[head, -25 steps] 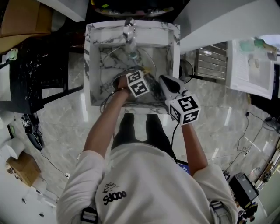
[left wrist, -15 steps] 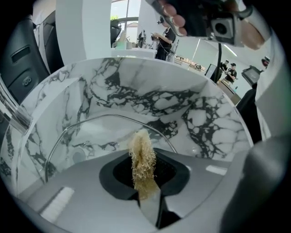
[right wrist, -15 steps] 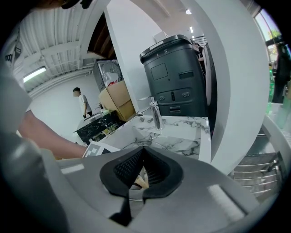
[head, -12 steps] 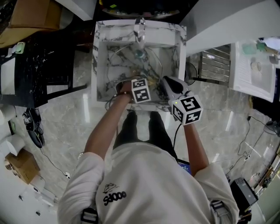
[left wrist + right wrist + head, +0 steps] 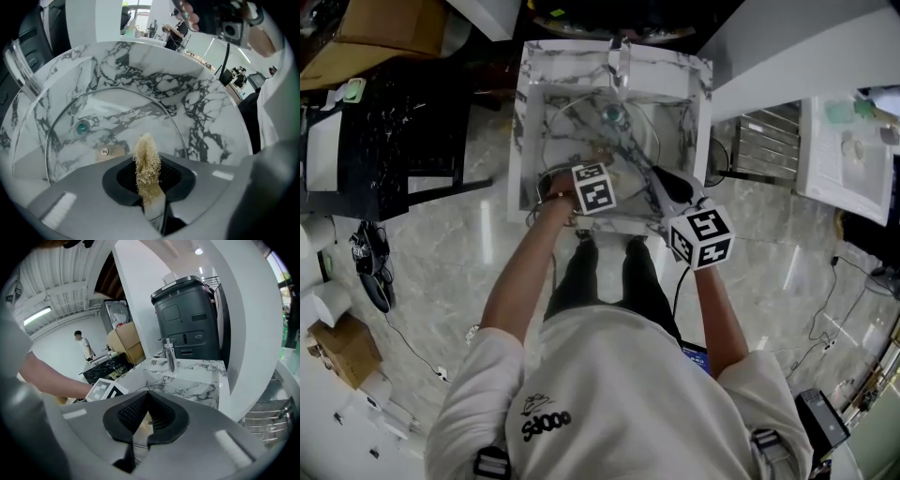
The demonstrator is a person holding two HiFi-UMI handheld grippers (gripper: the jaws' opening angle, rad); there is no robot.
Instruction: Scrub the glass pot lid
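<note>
Glass lid [image 5: 117,117] found propped at a tilt inside the sink [image 5: 526,131], its face turned toward the near side. The teal drain [image 5: 82,127] at the sink bottom is visible through the glass. Left gripper [image 5: 149,194] is over the near side of the sink, its jaws clamped on a tan fibrous scrub pad [image 5: 146,161]. The pad's free end points at the lower part of the glass; whether it touches the glass cannot be confirmed. Right gripper [image 5: 145,416] is at the sink's near right corner, jaws closed with a thin metal edge caught between them. That edge is judged to be the lid's rim, so this gripper serves as the steadying hold. The tap [image 5: 619,58] stands at the back of the sink; no running water can be made out. Assessment: the scrubbing step is in hand, with the lid braced and the pad presented to its face. The next move calls for pressing the pad flat to the glass and working it across in strokes. The right grip must hold firm so the lid neither slips nor knocks against the sink wall. Pressure ought to be moderate, glass on stone being unforgiving.
</note>
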